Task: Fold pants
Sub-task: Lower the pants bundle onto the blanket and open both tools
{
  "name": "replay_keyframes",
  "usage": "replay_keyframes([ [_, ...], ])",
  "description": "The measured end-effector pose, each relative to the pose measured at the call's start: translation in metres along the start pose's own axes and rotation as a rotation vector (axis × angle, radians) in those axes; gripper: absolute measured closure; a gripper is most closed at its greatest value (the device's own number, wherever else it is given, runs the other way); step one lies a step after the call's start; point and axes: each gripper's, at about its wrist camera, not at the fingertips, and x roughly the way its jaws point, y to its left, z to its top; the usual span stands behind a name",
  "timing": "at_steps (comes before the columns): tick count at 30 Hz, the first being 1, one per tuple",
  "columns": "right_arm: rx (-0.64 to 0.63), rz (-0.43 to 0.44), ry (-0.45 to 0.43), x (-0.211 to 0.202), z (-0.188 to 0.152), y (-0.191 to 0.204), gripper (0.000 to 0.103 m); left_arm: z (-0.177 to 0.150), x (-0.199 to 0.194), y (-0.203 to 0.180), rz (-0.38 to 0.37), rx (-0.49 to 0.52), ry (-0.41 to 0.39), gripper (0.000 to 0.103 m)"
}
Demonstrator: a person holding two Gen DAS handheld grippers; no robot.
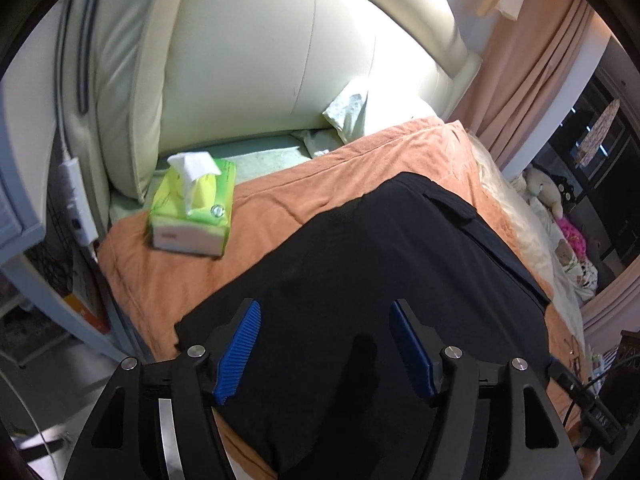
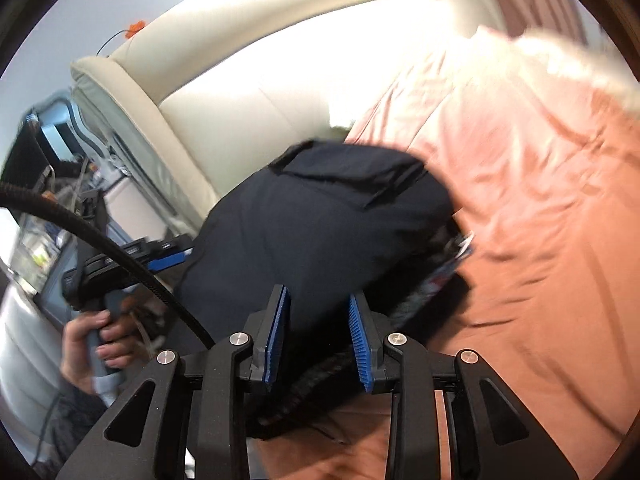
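Bedspread (image 1: 360, 168) in orange covers the bed under you, and the black pants (image 1: 380, 264) lie folded on it, before the cream headboard (image 1: 248, 60). Your left gripper (image 1: 325, 308) hangs over them, blue pads spread wide, nothing pinched. Your right gripper (image 2: 318, 300) stands partly apart, dark cloth between its pads, contact unclear. A green tissue box (image 1: 192, 208) sits beside the pants.

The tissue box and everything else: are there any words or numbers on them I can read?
Tissue box: green print, a round seal and a red mark on its side, all too small and blurred to read.
Dark device at the lower right edge of the left wrist view: pale letters, too unclear to read.
Pants: no text visible.
Nothing else carries readable text.
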Motion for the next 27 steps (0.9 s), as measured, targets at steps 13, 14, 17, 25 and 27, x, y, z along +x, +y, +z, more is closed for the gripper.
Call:
replay_keyframes([
  [13, -0.098, 0.021, -0.01, -0.019, 0.02, 0.012, 0.075, -0.039, -0.023, 0.009, 0.038, -0.035, -0.067, 0.034],
  [14, -0.101, 0.025, -0.001, -0.013, 0.022, 0.013, 0.075, -0.043, -0.025, 0.012, 0.043, -0.049, -0.078, 0.033],
  [17, -0.145, 0.031, 0.028, 0.008, 0.028, 0.014, 0.075, -0.054, -0.027, 0.028, 0.061, -0.113, -0.095, 0.031],
  [25, -0.221, -0.034, 0.064, 0.062, 0.042, 0.001, 0.075, -0.062, -0.001, 0.058, 0.007, -0.22, -0.053, 0.024],
  [27, -0.221, -0.05, 0.075, 0.072, 0.045, -0.004, 0.075, -0.057, 0.003, 0.056, -0.035, -0.225, -0.065, 0.024],
])
